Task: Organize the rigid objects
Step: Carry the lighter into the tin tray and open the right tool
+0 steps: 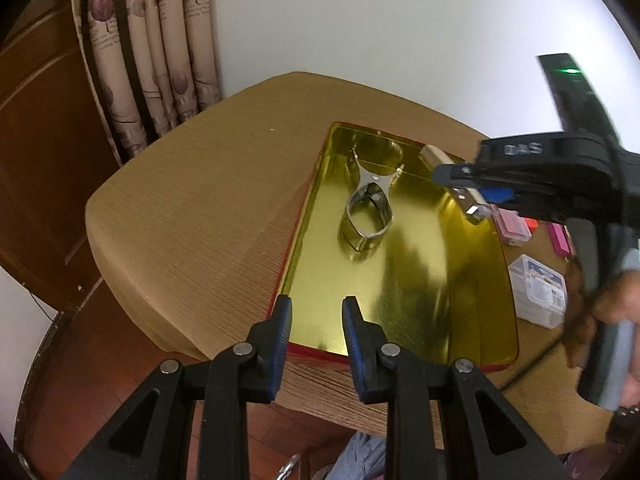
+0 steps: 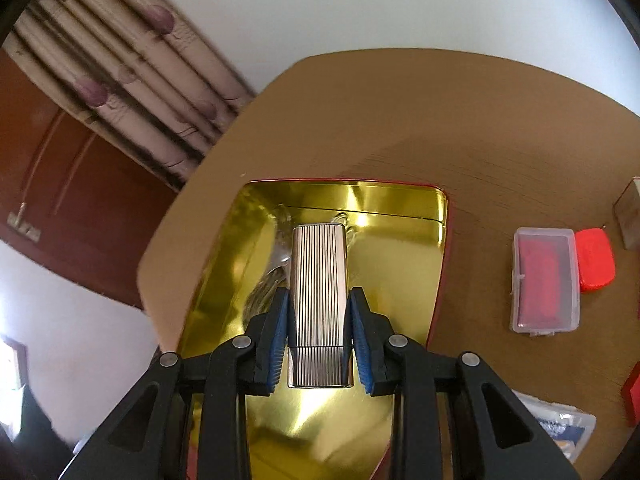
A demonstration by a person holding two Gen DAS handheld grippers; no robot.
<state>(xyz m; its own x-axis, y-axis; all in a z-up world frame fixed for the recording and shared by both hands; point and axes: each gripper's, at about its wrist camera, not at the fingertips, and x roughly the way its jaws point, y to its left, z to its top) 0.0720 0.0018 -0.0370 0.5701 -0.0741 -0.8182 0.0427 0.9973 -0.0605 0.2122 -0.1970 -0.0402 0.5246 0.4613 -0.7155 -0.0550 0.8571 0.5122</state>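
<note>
Right gripper [image 2: 319, 322] is clamped on a ribbed silver lighter [image 2: 319, 292]; both blue pads press its long sides, lighter upright along the fingers, its shorter ribbed section nearest the camera; in the right wrist view it hangs over the gold tin tray [image 2: 436, 216], centre of frame, not touching the floor of the tray as far as I can tell

In the left wrist view the same gripper [image 1: 472, 194] comes in from the right edge, above the far right part of the tray [image 1: 492, 240]; the lighter [image 1: 460, 188] pokes out both sides of its jaws, tilted, pale end up-left, metal end down-right; a hand [image 1: 616, 300] on the handle is blurred at the right edge

Left gripper [image 1: 316, 320] sits bottom centre of its frame, over the near red rim of the tray; jaws apart, nothing between the pads

Inside the tray: one shiny metal clip-like piece [image 1: 370, 208], loop at the near end and forked prongs at the far end, lying in the upper middle of the tray floor; mirrored in the gold surface; cannot tell exactly what it is

On the wooden table [image 1: 192, 216] right of the tray, well apart from it: clear plastic case with red contents [image 2: 544, 284], red-orange block [image 2: 596, 258] just beside it, clear labelled box [image 1: 540, 288] nearer the camera; patterned curtain [image 1: 160, 48] upper left in both views
</note>
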